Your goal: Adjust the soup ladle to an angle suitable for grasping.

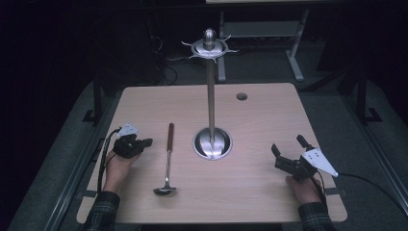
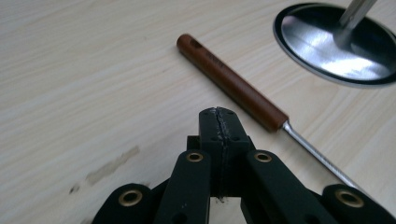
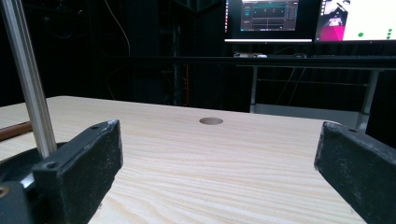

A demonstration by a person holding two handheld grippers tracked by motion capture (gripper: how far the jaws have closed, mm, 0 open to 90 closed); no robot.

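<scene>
Left tongs (image 2: 219,122) pressed together, empty, beside ladle (image 2: 232,83), right tongs (image 3: 219,163) spread wide, empty

On the pale wooden surface (image 1: 269,192) a tall steel hook stand with a round base (image 1: 211,142) rises mid-table. A wood-handled steel ladle (image 1: 168,161) lies between it and the closed left claw (image 1: 143,143); the right claw (image 1: 288,146) gapes.

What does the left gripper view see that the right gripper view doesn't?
Left gripper view alone: the ladle's whole brown handle, lying just past its shut tongs, and the ladle's thin metal shaft.

Right gripper view alone: the round hole in the table, two lit screens behind, and its own tongs wide open.

Both: the wooden table and the shiny stand's base and pole.
</scene>
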